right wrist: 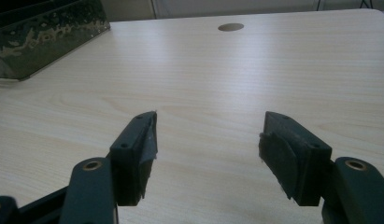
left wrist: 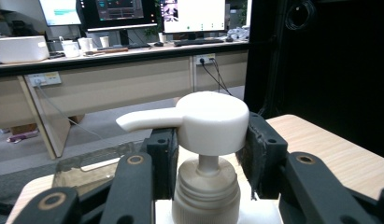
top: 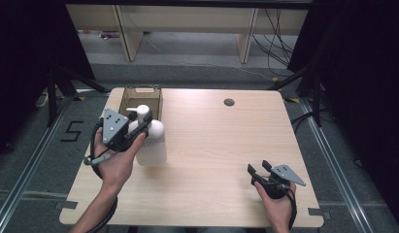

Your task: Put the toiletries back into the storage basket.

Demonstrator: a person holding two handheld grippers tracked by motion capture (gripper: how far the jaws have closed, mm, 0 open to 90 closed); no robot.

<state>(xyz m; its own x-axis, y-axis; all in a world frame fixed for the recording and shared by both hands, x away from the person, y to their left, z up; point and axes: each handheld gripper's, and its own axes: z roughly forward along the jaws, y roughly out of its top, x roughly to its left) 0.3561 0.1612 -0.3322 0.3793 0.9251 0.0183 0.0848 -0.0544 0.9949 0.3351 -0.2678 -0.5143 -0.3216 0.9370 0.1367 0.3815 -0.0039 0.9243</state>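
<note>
High view: the left gripper (top: pixel 139 127) clamps the white pump bottle (top: pixel 152 145) standing near the box (top: pixel 141 94), far left. Left gripper view: its jaws pinch the pump head (left wrist: pixel 208 122), which could slip free. Right gripper view: the right gripper (right wrist: pixel 208 140) rests with jaws apart.

bottle (top: pixel 152 143): white | table (top: pixel 221 145): pale wood grain | box (top: pixel 141 97): brownish, perhaps translucent | grippers: black
</note>
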